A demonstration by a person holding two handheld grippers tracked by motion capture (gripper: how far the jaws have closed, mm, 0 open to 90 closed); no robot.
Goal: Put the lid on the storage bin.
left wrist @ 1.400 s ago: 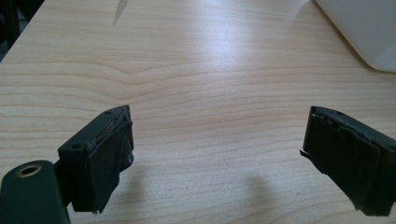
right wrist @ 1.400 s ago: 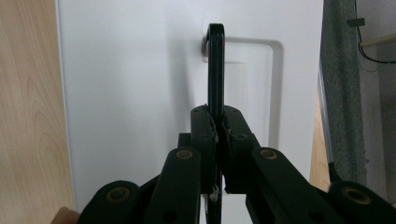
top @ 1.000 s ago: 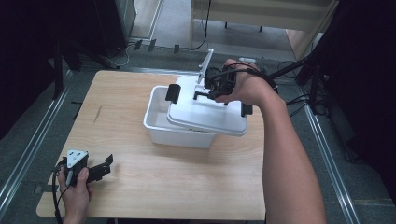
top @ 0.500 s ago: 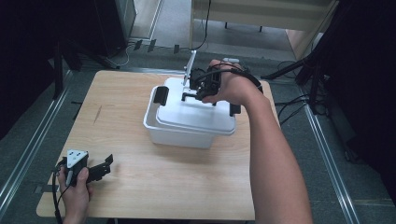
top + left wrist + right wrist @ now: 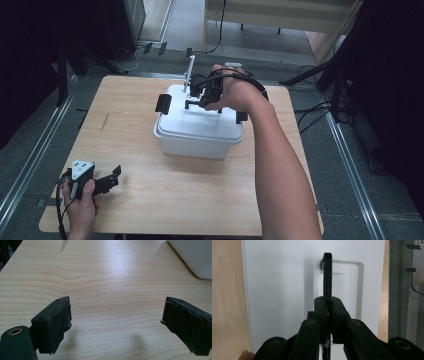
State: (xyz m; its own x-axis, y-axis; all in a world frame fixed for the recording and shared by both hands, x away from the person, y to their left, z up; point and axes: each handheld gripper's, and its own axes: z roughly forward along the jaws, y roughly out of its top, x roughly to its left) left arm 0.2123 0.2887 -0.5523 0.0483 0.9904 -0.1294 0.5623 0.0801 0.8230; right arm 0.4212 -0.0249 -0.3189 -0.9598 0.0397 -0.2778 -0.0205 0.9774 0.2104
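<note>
right gripper view: right gripper [image 5: 328,308] fingers pinch the lid's black handle [image 5: 327,277]; left gripper [image 5: 116,322] fingers spread.

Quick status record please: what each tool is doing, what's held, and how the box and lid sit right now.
right tool: shut on lid handle, above the lid
lid handle: black, raised upright from its recess
lid: white, resting on the box
box: white, mid-table, black latch at its left end
left tool: open, holds nothing, low over bare wood
table: light wood
</note>
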